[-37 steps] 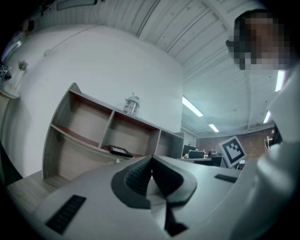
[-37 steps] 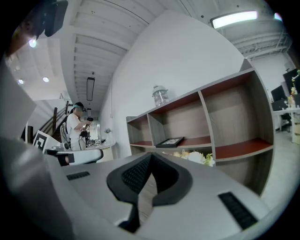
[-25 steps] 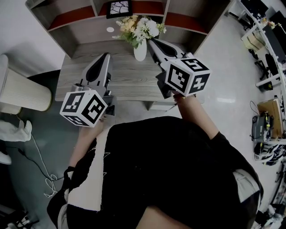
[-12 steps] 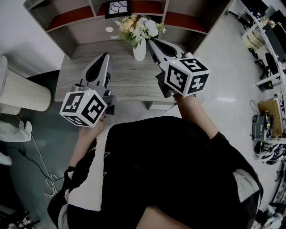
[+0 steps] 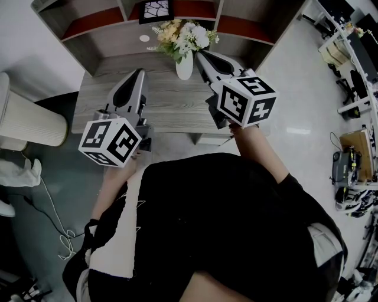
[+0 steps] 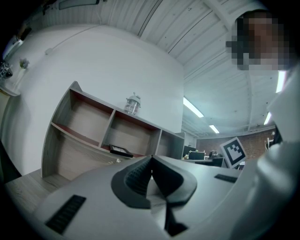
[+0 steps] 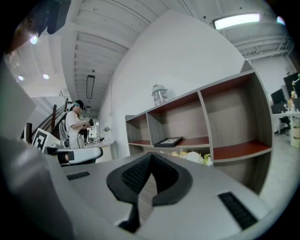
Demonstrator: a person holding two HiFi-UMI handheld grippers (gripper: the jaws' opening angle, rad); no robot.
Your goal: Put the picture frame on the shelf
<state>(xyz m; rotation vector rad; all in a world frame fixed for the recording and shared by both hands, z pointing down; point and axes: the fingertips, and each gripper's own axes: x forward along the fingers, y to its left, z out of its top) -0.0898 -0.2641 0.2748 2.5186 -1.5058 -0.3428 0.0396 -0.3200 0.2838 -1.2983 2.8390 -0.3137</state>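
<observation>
Items as I see them:
1. Picture frame [image 5: 156, 10]: lies flat in the middle compartment of the shelf unit [image 5: 94, 36].
2. My left gripper [image 5: 140, 73]: jaws clenched together, nothing between them, over the wooden desk [image 5: 165, 109].
3. My right gripper [image 5: 201, 56]: jaws clenched, empty, just beside the white vase of flowers [image 5: 184, 66].

Office corner from above.
Grey wooden desk [image 5: 171, 109] at upper centre; glossy pale floor [image 5: 301, 118] at right; white wall [image 5: 23, 35] at upper left.
</observation>
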